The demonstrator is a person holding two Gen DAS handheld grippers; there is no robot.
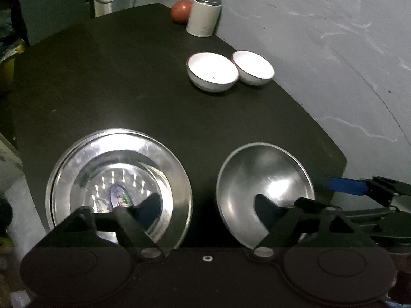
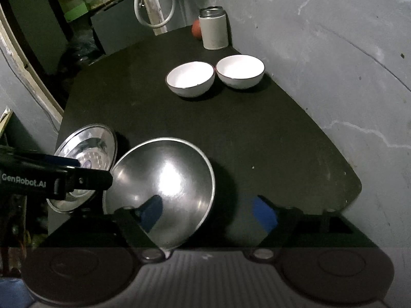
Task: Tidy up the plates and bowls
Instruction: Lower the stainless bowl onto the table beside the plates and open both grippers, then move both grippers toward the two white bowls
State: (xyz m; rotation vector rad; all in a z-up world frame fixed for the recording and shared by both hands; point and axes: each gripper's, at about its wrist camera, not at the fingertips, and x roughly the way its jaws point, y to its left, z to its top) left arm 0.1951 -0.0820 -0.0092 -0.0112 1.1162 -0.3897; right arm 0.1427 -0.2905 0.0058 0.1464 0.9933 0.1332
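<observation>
Stacked steel plates (image 1: 118, 179) lie near the front left of the black table (image 1: 128, 89), and a steel bowl (image 1: 264, 192) sits to their right. Two white bowls (image 1: 213, 73) (image 1: 253, 68) stand side by side at the back right. My left gripper (image 1: 208, 208) is open, one finger over the plates and the other over the steel bowl. My right gripper (image 2: 208, 213) is open, its left finger inside the steel bowl (image 2: 161, 187) and its right finger outside the rim. The plates (image 2: 87, 154) are partly hidden behind the left gripper.
A white canister (image 1: 205, 14) with an open metal top and a red ball (image 1: 181, 11) stand at the far corner against the grey wall (image 1: 321, 51). The table's right edge runs close along that wall. A white hose (image 2: 154, 5) hangs behind the table.
</observation>
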